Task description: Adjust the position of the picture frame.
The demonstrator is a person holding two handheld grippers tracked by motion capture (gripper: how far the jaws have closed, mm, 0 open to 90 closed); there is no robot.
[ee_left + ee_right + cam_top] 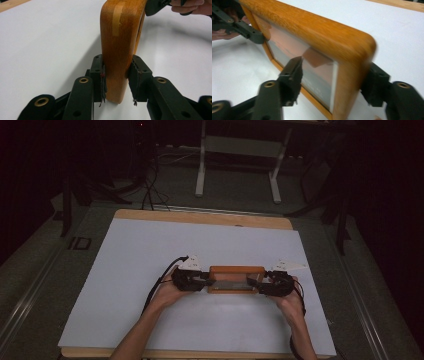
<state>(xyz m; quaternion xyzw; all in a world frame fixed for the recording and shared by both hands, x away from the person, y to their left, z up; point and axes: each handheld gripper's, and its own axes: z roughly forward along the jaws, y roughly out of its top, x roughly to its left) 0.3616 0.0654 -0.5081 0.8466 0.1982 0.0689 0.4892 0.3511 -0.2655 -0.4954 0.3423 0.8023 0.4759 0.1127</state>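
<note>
One wooden picture frame on white table. Two grippers: left gripper clamped on one frame end; right gripper straddles other end, pads not pressing.

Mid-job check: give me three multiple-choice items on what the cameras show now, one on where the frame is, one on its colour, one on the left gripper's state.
1. Where is the wooden picture frame?
A. between the two grippers on the white table top
B. at the table's far edge
C. on the floor

2. What colour is the frame's wood?
A. black
B. orange-brown
C. white

3. What is the left gripper doing?
A. open, away from the frame
B. shut on nothing
C. shut on the frame's end

Key: 1 A, the high view shows it mid-table with a gripper at each end. 2 B, plain in both gripper views. 3 C, both pads press the wood.
</note>
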